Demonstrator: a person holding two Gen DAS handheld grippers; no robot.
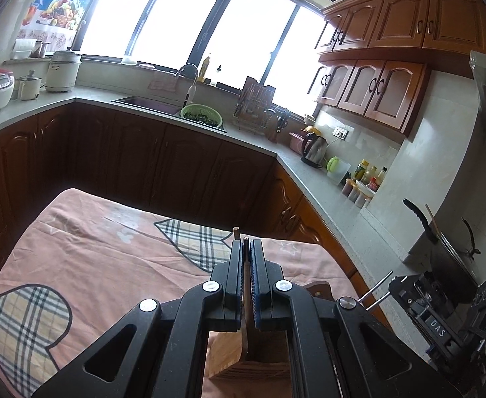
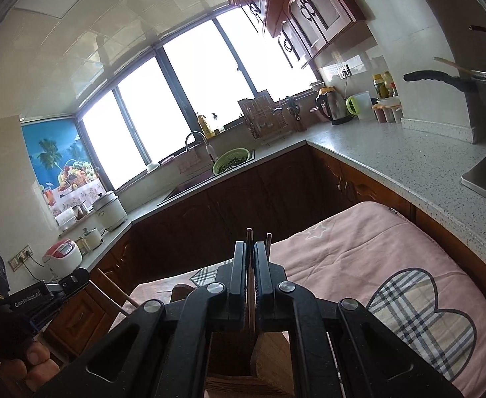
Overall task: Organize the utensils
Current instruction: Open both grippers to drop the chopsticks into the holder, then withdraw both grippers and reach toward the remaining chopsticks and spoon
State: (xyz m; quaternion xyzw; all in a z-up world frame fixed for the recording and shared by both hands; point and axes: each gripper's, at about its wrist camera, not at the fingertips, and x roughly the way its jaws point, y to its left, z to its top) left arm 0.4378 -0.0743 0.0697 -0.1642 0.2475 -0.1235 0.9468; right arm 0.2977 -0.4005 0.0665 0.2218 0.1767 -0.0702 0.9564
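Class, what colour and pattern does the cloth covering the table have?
Pink cloth with plaid heart patches; the left wrist view shows it best.

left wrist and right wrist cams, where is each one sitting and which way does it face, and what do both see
Left wrist: rides the left gripper, shut on chopsticks, looking across the pink cloth toward the sink; the right gripper's body shows at right.
Right wrist: rides the right gripper, shut on chopsticks, facing the same sink; fingers on the other gripper show at lower left.
Shared: pink cloth, wooden holder, green colander, kettle, window.
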